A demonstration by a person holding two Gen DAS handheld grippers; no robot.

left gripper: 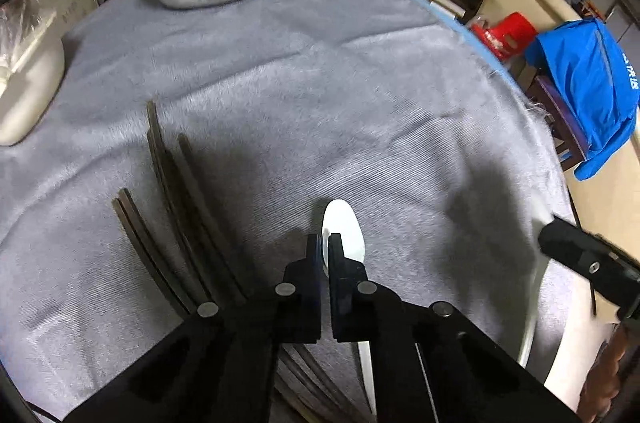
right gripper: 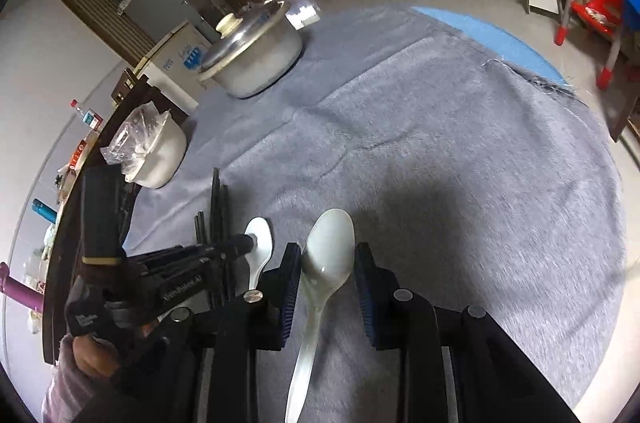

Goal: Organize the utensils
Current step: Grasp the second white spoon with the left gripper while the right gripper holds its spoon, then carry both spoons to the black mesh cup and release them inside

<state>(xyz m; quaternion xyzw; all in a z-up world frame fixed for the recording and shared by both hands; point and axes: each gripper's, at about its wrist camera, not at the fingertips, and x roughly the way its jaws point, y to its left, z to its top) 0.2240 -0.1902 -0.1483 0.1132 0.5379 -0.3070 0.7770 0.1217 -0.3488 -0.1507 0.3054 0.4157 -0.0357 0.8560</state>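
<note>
Grey tablecloth (right gripper: 460,163) lay beneath as my left gripper (left gripper: 325,247) pinched one slick, brittle-looking white spoon (left gripper: 344,223) by its bowl edge, while my right gripper (right gripper: 327,259), jaws apart, straddled a second spoon (right gripper: 326,251) at its neck.

A round surface (right gripper: 500,35) carried everything, its blue top showing only as a crescent at about one o'clock, where the grey fleecy cloth (right gripper: 460,151) draped over the rest fell short. On the cloth, toward eleven o'clock in the right wrist view, stood a lidded metal pot (right gripper: 256,59). Nearer, at about nine o'clock, sat a white bowl (right gripper: 160,159) with crumpled clear plastic in it. Toward seven o'clock a loose bundle of dark chopsticks (left gripper: 168,183) lay fanned on the cloth, and just beside them lay two white spoons, the smaller spoon (right gripper: 260,243) closest to the chopsticks and the larger spoon (right gripper: 324,263) to its right, bowl pointing toward twelve.
</note>
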